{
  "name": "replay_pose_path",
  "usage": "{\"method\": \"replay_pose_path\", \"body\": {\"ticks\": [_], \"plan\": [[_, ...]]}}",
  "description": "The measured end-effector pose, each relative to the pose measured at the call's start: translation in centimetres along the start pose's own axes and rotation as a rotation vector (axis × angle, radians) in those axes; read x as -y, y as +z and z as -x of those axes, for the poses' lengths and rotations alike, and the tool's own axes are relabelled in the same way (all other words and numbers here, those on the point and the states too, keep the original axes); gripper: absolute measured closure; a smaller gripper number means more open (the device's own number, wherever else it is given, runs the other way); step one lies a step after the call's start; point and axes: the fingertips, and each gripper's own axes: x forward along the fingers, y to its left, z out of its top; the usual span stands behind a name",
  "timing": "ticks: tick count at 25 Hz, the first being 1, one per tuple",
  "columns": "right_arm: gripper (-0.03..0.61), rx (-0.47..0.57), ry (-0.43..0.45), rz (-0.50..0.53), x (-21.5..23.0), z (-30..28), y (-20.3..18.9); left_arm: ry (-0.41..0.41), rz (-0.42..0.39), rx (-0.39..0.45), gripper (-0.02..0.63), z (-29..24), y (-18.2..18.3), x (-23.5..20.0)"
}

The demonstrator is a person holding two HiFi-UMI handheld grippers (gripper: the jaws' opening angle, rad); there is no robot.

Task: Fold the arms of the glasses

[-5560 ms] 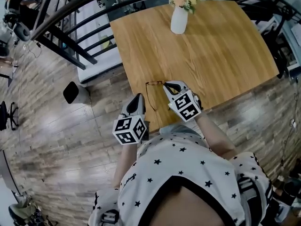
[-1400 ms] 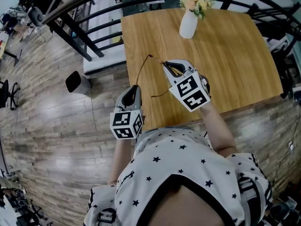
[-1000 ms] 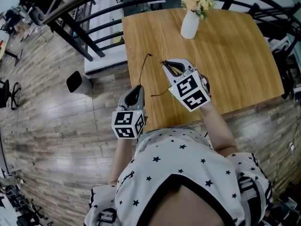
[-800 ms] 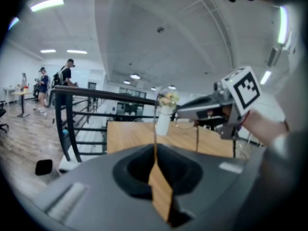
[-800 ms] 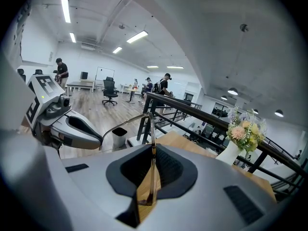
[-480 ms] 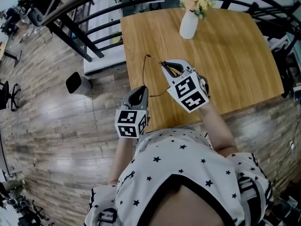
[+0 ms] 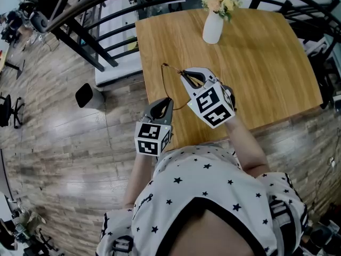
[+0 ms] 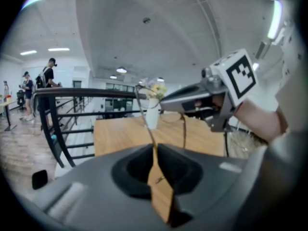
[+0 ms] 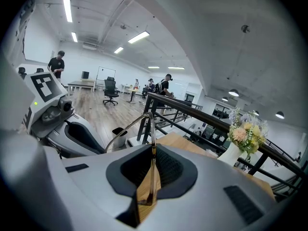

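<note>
Thin-rimmed glasses hang above the near left part of the wooden table. My right gripper is shut on the front rim, and a lens edge shows between its jaws. One arm bends back from the hinge toward my left gripper. That arm runs into the slit of the left gripper. The left jaws have just been opening slightly, with the arm's end still between them and hardly any gap. The other arm hangs below the right gripper.
A white vase of flowers stands at the table's far side. Black railing runs along the left, beyond the table edge. A small black bin sits on the wooden floor. People stand far off in the room.
My left gripper has shifted right, toward the right gripper, and the glasses arm has swung with it closer to the frame. The right gripper has stayed put.
</note>
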Motion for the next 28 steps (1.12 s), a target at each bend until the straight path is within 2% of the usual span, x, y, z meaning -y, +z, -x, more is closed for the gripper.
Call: {"method": "replay_pose_path", "body": {"ticks": [15, 28], "plan": [[0.546, 0.014, 0.04, 0.018, -1.4, -0.8, 0.8, -0.071, -0.107, -0.039, 0.586, -1.1, 0.6, 1.7], [0.546, 0.027, 0.087, 0.026, -2.9, -0.7, 0.8, -0.096, -0.133, -0.031, 0.588, -2.0, 1.4, 3.1]]}}
